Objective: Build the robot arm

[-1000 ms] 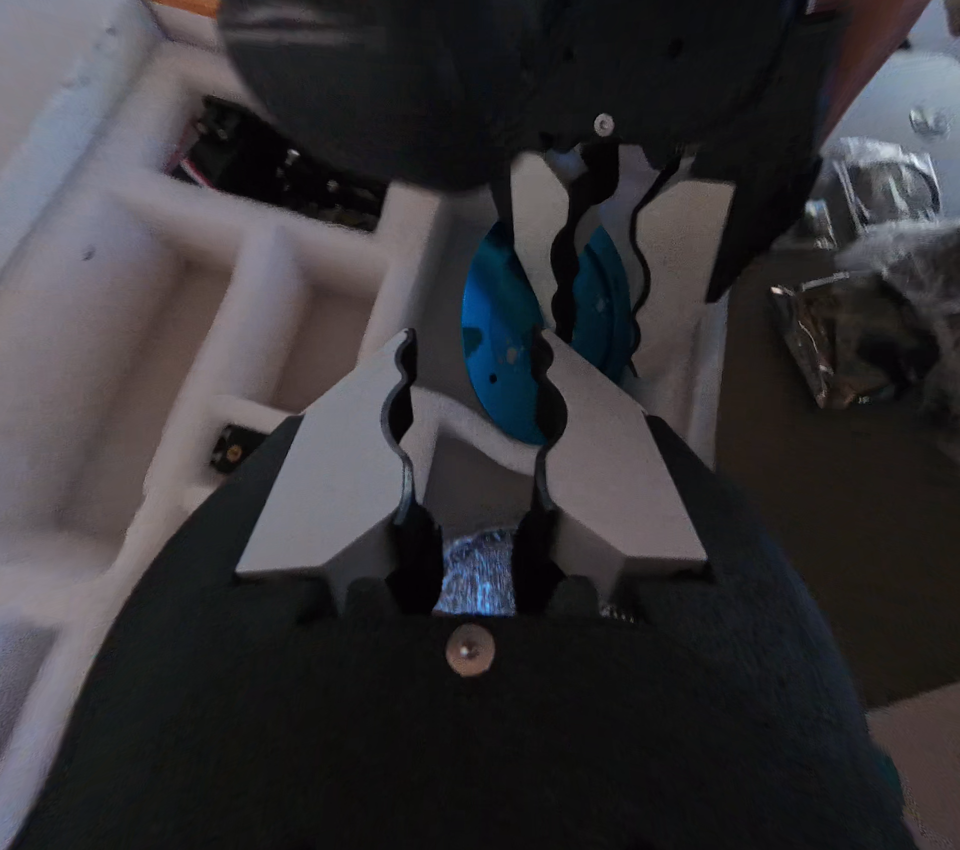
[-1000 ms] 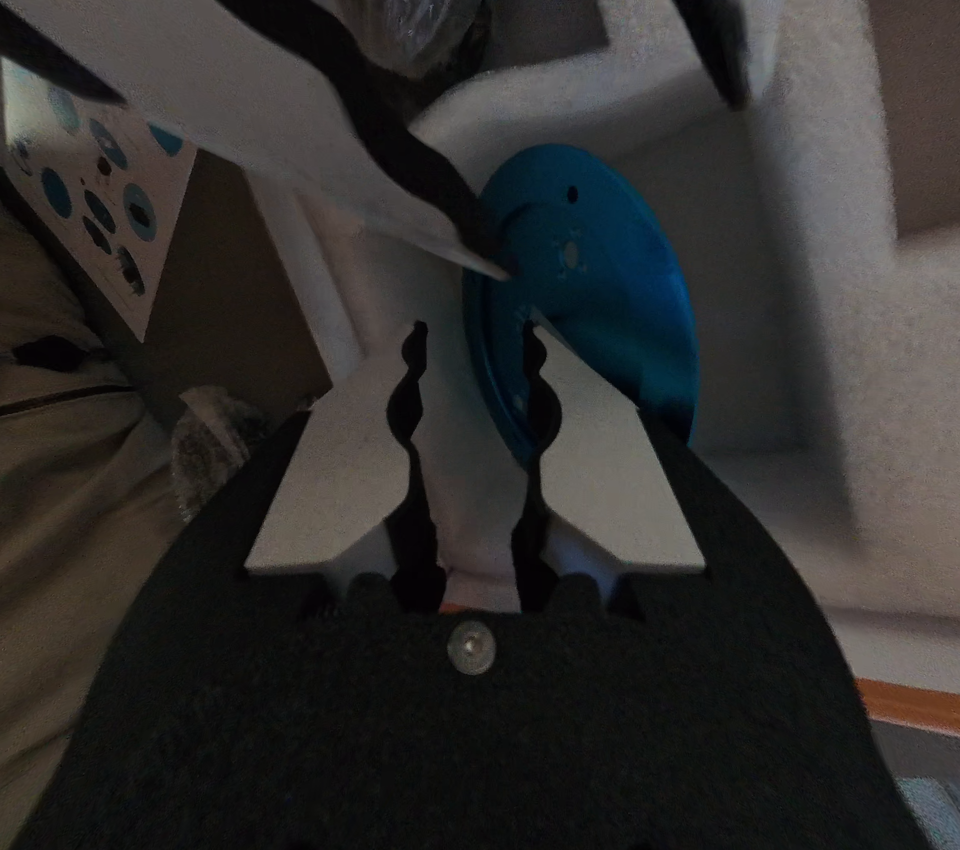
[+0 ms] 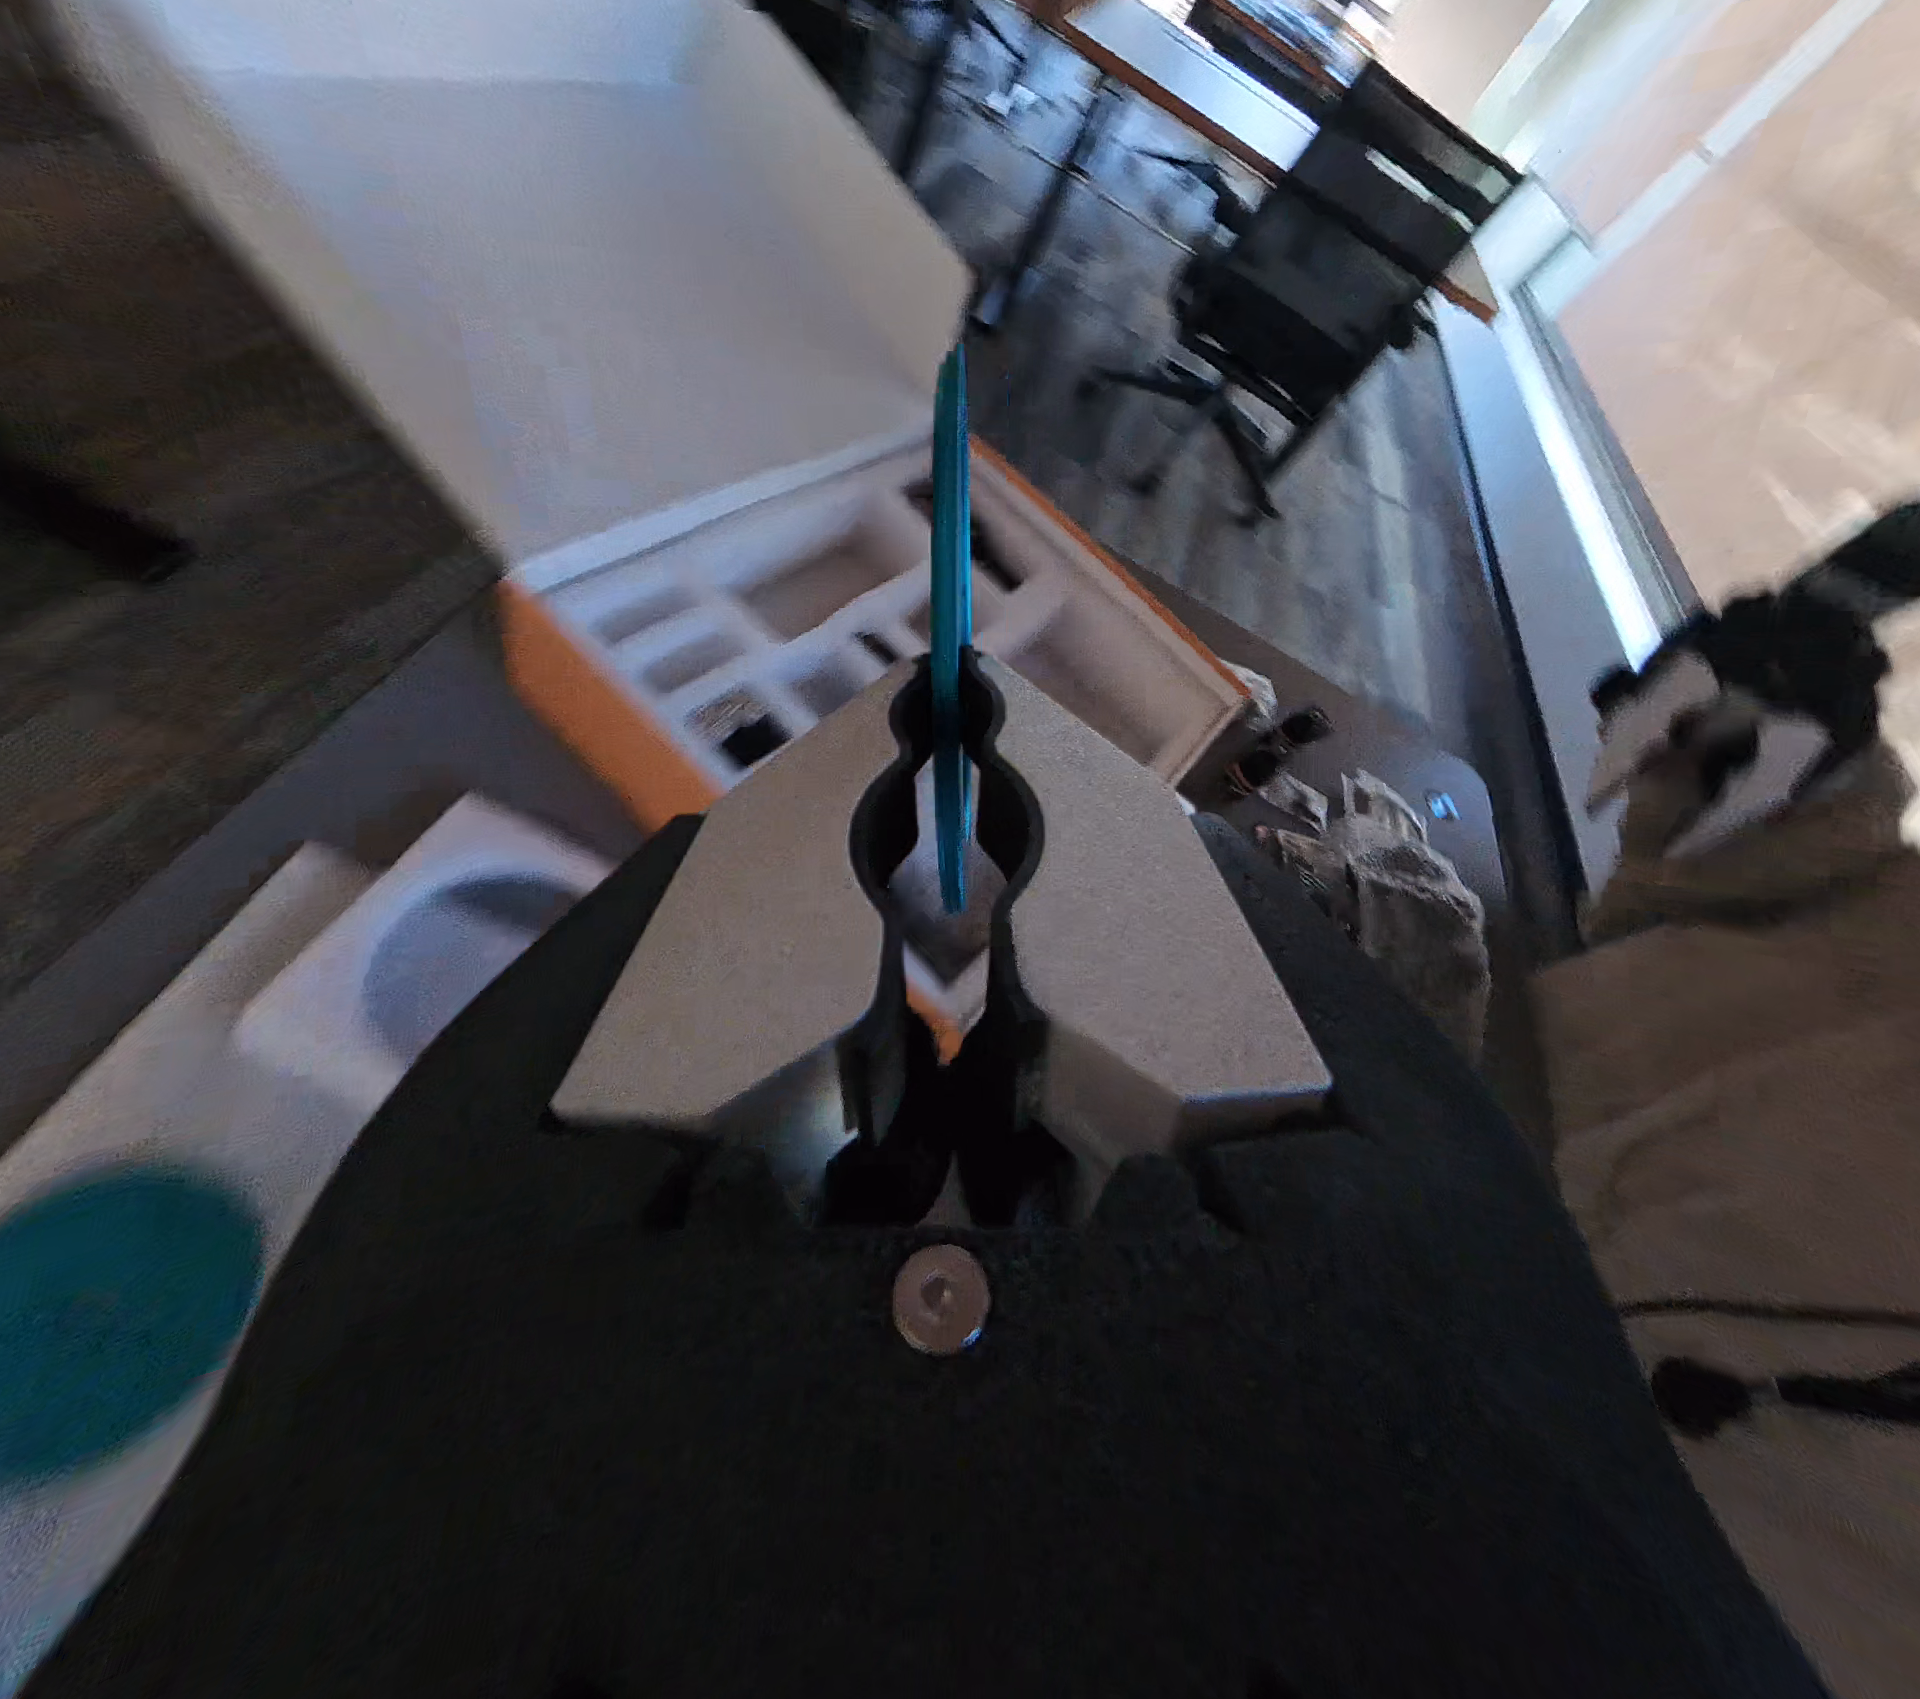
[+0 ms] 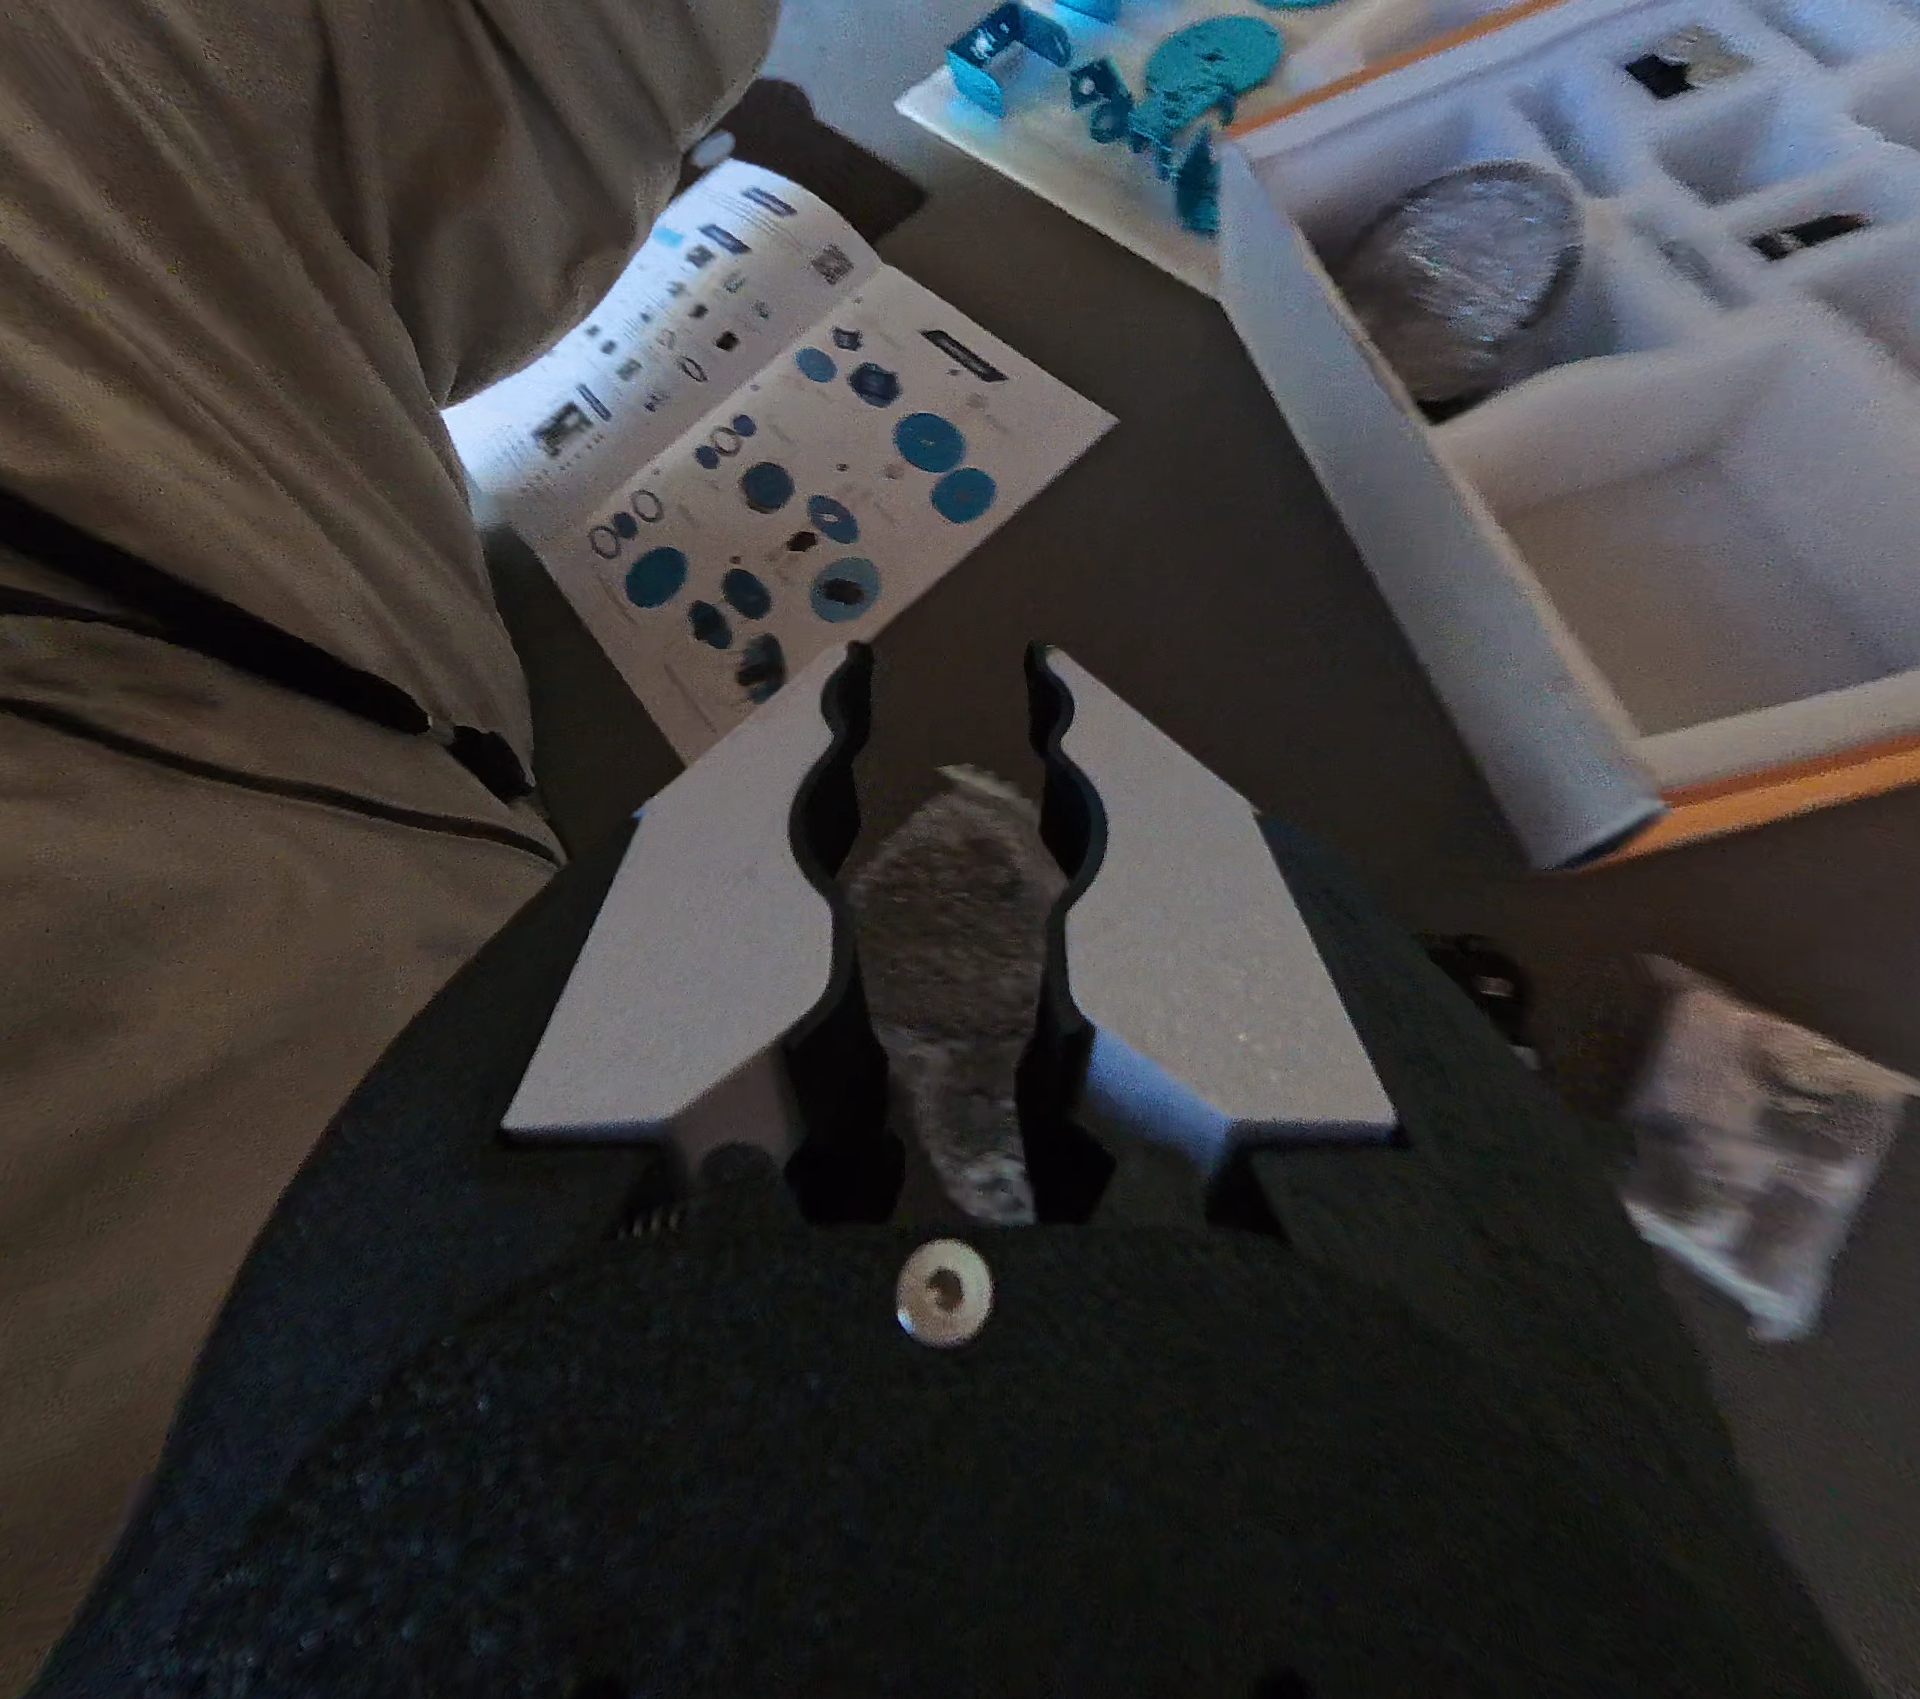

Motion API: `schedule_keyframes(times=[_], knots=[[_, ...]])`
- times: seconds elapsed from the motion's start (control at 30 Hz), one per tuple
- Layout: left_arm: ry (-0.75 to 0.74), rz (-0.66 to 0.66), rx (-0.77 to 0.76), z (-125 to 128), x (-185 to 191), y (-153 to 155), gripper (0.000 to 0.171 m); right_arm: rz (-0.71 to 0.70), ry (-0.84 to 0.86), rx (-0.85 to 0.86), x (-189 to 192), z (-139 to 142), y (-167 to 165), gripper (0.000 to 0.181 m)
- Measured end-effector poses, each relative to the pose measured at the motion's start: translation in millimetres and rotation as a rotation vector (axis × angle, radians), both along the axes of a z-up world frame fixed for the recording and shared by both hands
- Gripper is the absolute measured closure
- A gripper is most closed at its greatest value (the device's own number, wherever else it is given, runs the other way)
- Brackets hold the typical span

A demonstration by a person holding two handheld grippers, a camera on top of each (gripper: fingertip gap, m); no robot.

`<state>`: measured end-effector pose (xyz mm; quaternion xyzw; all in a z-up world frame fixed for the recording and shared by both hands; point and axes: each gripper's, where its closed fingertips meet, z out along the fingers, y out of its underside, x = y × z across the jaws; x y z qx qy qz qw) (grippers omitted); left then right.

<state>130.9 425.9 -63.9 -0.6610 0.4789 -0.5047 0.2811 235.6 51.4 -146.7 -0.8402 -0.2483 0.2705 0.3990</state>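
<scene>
The left gripper (image 3: 951, 693) has its jaws clamped on a thin blue metal disc (image 3: 951, 569), held edge-on above the white foam-lined box (image 3: 831, 600). The right gripper (image 4: 948, 683) hangs empty, jaws apart, over the dark counter (image 4: 1195, 569) near a printed parts sheet (image 4: 790, 444).

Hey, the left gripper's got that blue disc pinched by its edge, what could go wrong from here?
1. The left gripper grips the blue disc only near its lower rim; most stands clear above the fingertips, so it may pivot or slip.
2. The view is motion-blurred; fast swinging could shake it loose over the foam tray.
</scene>
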Motion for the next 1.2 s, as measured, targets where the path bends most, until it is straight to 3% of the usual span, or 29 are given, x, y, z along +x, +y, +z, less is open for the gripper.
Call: schedule_keyframes(times=[0.07, 0.17, 0.3, 0.37, 0.53, 0.67, 0.73, 0.87, 0.97, 1.07, 1.13, 1.2], knots=[[0.024, 0.154, -0.046, -6.5, -53.5, 23.5, 0.169, -0.03, 0.046, 0.035, -25.6, -14.1, -18.2, 0.152], [0.087, 0.362, -0.094, -41.9, -116.8, 51.3, 0.169, -0.081, 0.164, 0.057, -66.1, -35.5, -28.8, 0.151], [0.004, 0.493, -0.304, -80.1, -149.5, 73.4, 0.17, -0.148, 0.356, 0.118, -116.9, -45.3, -17.9, 0.149], [-0.028, 0.52, -0.399, -98.7, -138.4, 87.3, 0.17, -0.155, 0.406, 0.156, -142.1, -44.1, -12.3, 0.147], [-0.007, 0.483, -0.627, -159.4, -69.2, 105.5, 0.17, -0.094, 0.419, 0.191, -201.6, -39.5, -14.9, 0.147], [-0.003, 0.464, -0.782, -199.7, -38.5, 112.5, 0.17, -0.103, 0.385, 0.191, -223.1, -46.1, -23.7, 0.148], [0.048, 0.48, -0.774, -219.9, -35.3, 116.5, 0.17, -0.098, 0.388, 0.174, -228.8, -51.1, -28.2, 0.149], [0.127, 0.44, -0.88, -240.2, -31.3, 104.8, 0.168, -0.096, 0.347, 0.151, -223.9, -58.9, -31.3, 0.149], [0.301, 0.433, -0.818, -254.8, -42.7, 93.0, 0.16, -0.141, 0.246, 0.147, -193.4, -56.5, -29.7, 0.149], [0.391, 0.413, -0.754, -255.5, -49.1, 86.2, 0.156, -0.172, 0.117, 0.099, -141.5, -42.3, -26.9, 0.143], [0.471, 0.408, -0.698, -260.4, -53.5, 81.7, 0.128, -0.227, -0.01, 0.096, -92.8, -28.3, -16.2, 0.14], [0.51, 0.409, -0.657, -263.1, -55.0, 77.8, 0.127, -0.237, -0.111, 0.055, -47.8, -19.8, -1.8, 0.125]])
